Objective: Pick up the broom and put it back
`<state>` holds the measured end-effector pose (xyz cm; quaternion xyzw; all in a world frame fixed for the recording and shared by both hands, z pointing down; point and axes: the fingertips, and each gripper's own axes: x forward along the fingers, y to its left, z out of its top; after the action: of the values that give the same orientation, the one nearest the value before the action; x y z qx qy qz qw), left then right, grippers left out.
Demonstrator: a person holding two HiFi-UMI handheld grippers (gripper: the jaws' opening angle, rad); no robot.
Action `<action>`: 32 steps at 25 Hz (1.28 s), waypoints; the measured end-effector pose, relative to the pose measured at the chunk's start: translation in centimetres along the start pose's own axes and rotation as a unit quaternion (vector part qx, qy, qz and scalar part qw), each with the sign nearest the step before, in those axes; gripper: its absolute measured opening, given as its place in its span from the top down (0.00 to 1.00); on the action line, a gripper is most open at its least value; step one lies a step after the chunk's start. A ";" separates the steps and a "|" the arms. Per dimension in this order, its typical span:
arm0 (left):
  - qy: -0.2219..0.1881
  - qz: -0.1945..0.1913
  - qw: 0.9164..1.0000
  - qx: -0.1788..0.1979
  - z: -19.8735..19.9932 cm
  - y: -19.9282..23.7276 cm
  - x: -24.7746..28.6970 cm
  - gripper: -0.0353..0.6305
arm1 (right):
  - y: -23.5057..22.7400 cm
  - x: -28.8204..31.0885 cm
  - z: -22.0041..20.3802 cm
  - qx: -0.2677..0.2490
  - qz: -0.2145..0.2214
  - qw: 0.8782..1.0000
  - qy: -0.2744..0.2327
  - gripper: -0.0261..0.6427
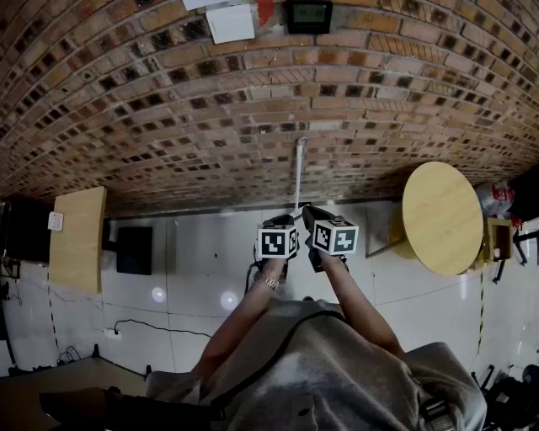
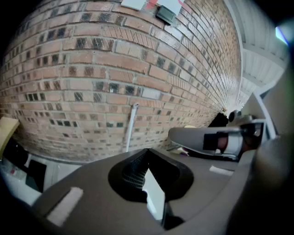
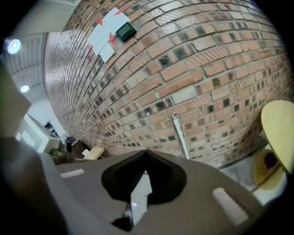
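Observation:
The broom's white handle (image 1: 298, 172) stands upright against the brick wall. Its lower end is hidden behind the grippers in the head view. It also shows as a pale stick, the broom handle (image 2: 131, 128), in the left gripper view, and as the handle (image 3: 180, 135) in the right gripper view. My left gripper (image 1: 282, 222) and right gripper (image 1: 308, 214) are held side by side just short of the wall, pointing at the handle and apart from it. The left gripper (image 2: 148, 151) has its jaws together with nothing in them. The right gripper (image 3: 147, 152) is likewise shut and empty.
A round wooden table (image 1: 442, 217) stands at the right by the wall. A wooden board (image 1: 77, 238) and a black box (image 1: 135, 250) sit at the left. A cable (image 1: 143, 327) runs over the white tile floor. Papers and a small display (image 1: 308, 15) hang on the wall.

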<state>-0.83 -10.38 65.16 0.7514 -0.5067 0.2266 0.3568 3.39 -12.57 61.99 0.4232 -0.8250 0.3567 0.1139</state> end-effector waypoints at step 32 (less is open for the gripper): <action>-0.009 0.031 0.998 -0.062 9.7 11.4 2.2 0.95 | -16.0 26.3 9.4 -0.148 -0.173 0.967 0.111 0.82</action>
<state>-10.74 -21.78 63.92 0.7139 -0.5463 0.1989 0.3903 0.73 -41.42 75.94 0.4955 -0.7650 0.2508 0.3262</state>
